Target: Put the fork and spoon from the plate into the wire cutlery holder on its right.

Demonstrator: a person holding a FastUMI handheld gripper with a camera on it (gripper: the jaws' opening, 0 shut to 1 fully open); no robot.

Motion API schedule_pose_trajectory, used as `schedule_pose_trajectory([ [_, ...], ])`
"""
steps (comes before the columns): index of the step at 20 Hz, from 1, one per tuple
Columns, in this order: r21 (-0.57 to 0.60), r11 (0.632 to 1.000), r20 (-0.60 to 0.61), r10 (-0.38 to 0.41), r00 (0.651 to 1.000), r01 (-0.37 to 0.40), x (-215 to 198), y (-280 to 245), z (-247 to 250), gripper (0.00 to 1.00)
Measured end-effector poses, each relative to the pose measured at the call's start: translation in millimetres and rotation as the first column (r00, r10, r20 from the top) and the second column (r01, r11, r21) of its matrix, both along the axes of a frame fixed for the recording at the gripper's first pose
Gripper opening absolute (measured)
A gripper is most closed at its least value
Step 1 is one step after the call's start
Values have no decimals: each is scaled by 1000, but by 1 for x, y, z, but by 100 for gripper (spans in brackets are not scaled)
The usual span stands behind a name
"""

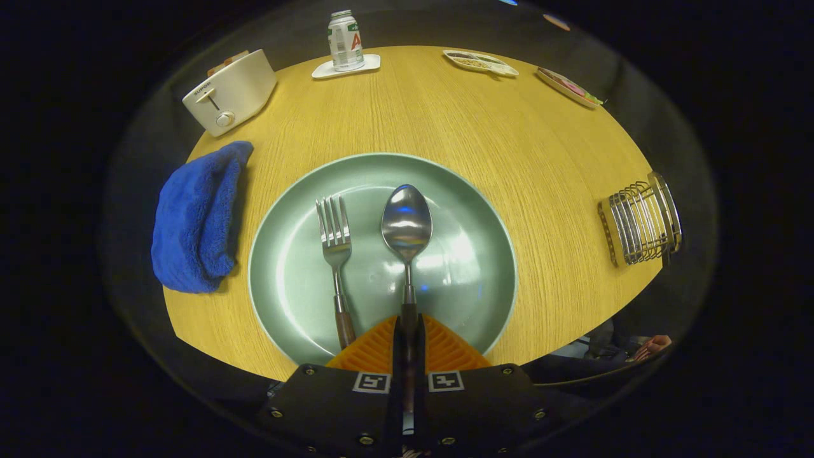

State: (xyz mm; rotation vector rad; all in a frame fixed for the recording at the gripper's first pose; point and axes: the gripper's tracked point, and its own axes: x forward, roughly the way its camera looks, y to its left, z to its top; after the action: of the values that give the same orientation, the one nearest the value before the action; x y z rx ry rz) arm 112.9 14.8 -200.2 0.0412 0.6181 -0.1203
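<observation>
A: In the gripper view, our gripper [407, 331] has its 2 fingers pressed together on the spoon [406, 222] handle, the bowl still lying on the plate [474, 280].

B: So step 1. Next we lift and carry it right to the wire holder [639, 222].

A: The fork [335, 248] waits alongside; shiny steel, glossy green plate, wood-grain table [509, 127].

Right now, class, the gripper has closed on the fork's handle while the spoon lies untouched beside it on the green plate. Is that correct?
Not quite. In the gripper view the gripper is closed on the spoon, whose handle runs between the fingers. The fork is the one that lies untouched beside it on the green plate, just left of the fingers.
</observation>
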Motion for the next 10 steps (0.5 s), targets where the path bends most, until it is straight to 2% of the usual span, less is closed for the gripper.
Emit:
schedule_pose_trajectory([
  [9, -74, 997, 196, 22, 980, -7, -11, 3, 62, 8],
  [10, -88, 996, 215, 10, 977, 9, -16, -1, 72, 7],
])
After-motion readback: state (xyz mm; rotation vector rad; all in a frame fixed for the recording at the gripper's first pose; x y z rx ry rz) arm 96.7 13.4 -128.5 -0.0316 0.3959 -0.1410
